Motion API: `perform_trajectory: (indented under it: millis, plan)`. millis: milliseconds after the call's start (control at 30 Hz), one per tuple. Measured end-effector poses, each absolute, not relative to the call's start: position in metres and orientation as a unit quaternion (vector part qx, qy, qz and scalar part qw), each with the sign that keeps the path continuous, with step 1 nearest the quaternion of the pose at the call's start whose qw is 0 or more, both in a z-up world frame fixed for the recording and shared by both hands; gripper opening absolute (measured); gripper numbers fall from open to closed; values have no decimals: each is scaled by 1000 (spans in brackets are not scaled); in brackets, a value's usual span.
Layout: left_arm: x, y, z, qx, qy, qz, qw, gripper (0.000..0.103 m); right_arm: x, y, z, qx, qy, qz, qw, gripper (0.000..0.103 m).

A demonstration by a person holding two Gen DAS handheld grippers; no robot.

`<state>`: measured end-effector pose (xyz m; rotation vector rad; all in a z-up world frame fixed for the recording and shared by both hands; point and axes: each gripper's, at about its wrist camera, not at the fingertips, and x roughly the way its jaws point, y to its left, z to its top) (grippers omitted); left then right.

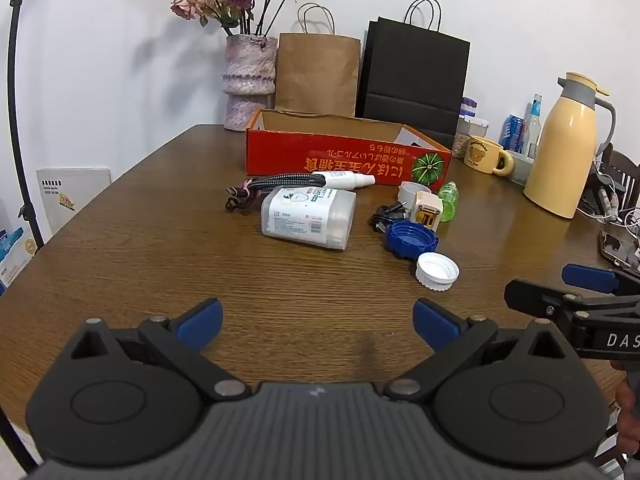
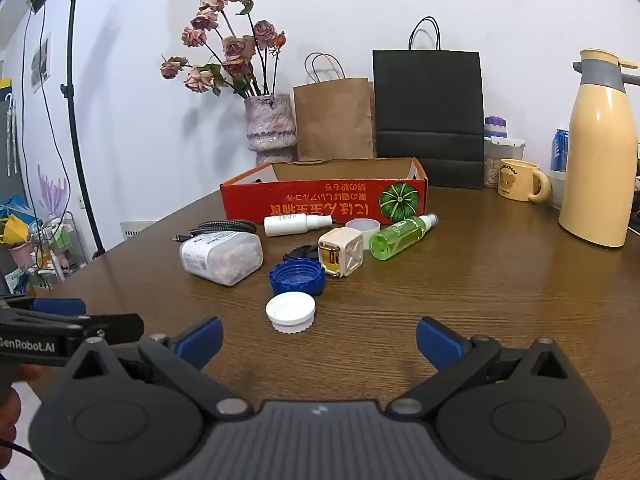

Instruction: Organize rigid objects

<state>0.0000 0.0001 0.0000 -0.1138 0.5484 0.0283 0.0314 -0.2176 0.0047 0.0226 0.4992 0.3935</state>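
Both the left tongs and the right tongs stand wide and empty above the brown wooden bench. The nearest item, a white ribbed plastic screw cap, lies open side up just before the red open cardboard box; it appears light, stiff and slippery, so a grip across its ribbed rim is advisable.

Home, looks like a dining table against a plain white wall. Ahead of the tongs: dried roses in a vase, paper shopping bags, bear mug, thermos jug. Light stand off left, so also a recording setup.
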Motion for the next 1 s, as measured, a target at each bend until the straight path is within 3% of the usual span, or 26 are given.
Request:
perform_trajectory:
  millis: [1000]
  plan:
    - [-1,-3,4,-49,260,18,964,103,31,-218,5,10,246,193,950,103]
